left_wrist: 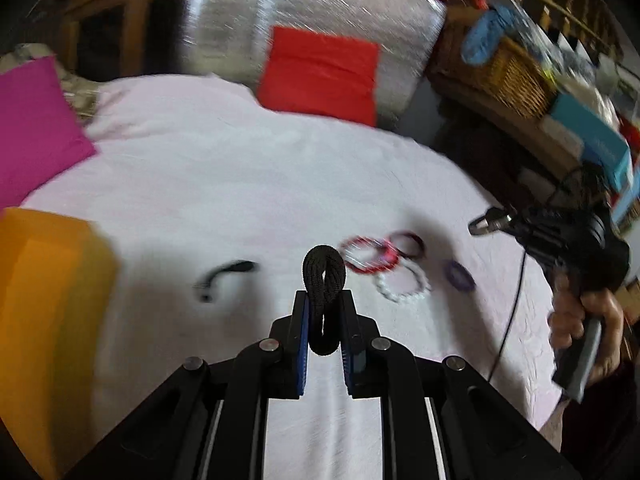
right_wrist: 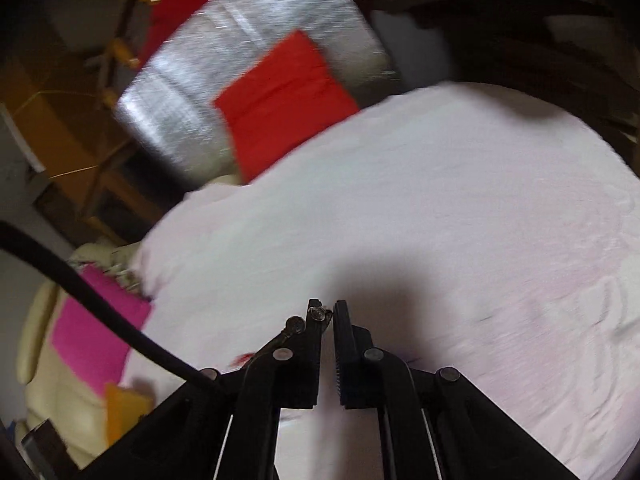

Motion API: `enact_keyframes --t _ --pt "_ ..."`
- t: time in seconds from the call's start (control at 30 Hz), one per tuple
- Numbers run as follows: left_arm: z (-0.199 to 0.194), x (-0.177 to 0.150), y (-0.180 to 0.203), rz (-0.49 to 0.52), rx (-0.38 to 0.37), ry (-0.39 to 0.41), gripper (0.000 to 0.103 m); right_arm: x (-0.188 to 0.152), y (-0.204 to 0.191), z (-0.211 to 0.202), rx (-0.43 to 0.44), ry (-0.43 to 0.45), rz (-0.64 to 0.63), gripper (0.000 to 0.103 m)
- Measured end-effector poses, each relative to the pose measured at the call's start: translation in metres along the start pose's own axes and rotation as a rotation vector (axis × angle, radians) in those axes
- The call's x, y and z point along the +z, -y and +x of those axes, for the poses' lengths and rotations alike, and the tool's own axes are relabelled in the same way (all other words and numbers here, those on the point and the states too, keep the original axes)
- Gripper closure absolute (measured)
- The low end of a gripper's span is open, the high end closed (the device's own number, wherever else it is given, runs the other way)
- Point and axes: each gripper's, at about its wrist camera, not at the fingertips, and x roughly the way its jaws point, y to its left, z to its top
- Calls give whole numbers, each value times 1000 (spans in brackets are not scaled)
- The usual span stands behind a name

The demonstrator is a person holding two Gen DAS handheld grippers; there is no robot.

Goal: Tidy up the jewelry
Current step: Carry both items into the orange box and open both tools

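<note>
Pale pink cloth [left_wrist: 240, 184] covers the surface; red cushion [left_wrist: 320, 72] against silver padding [left_wrist: 312, 4] at upper centre. Left gripper [left_wrist: 324, 320] clamps a black braided cord loop [left_wrist: 324, 276]; bead bracelets [left_wrist: 384, 264] lie centre-right. Right gripper [right_wrist: 328, 316] is clenched, apparently empty.

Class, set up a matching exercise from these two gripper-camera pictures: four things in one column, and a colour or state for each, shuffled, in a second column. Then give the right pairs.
Things:
1. black cord loop
2. beaded bracelet
3. right gripper
4. cushion

Colours or states:
A. red, against the silver backrest
B. shut, with nothing visible between its fingers
C. clamped in the left gripper
D. white, lying on the pale cloth beside a red bracelet

Pairs: 1-C, 2-D, 3-B, 4-A
</note>
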Motion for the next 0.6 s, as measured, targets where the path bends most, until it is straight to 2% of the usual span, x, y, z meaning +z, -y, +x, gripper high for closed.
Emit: enact_keyframes --t 0.13,0.23,0.3,0.4,0.47,0.6 --pt "-57 -3 -33 -46 38 79 87 -29 -65 -4 130 -29 -63 96" --pt "-102 -13 -66 -44 145 115 85 -56 -123 4 218 -74 -134 96" --pt "-122 -21 -91 -72 199 124 85 -82 -171 16 284 -133 -189 96" --pt "-128 -36 -129 -117 263 82 85 -119 -227 30 344 -202 -255 96" --pt "-119 -49 -152 -158 276 31 84 -151 -265 43 368 -260 -300 96" --pt "-95 -71 -183 -247 258 -56 81 -205 -313 62 331 -312 -431 96"
